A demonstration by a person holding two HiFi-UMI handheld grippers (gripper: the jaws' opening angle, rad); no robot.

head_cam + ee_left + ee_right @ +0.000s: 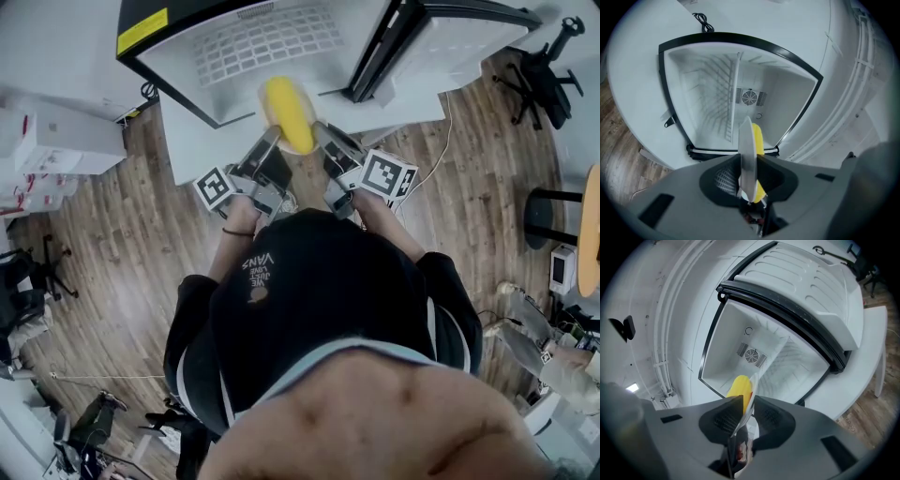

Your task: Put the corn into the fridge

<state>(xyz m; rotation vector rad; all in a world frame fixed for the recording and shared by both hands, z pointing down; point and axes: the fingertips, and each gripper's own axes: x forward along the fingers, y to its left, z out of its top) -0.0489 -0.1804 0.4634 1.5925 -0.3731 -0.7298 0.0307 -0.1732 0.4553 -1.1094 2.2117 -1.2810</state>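
Note:
A yellow corn cob lies on a small white plate held up in front of the open white fridge. My left gripper is shut on the plate's left rim and my right gripper on its right rim. In the left gripper view the plate stands edge-on between the jaws of the left gripper, with the corn just behind it. The right gripper likewise clamps the plate's rim, the corn beside it. The fridge interior shows a wire shelf and a fan vent.
The fridge door hangs open at the right, also seen in the right gripper view as the door. White boxes stand at the left. An office chair is at the far right on the wood floor. A black cable lies on the fridge top.

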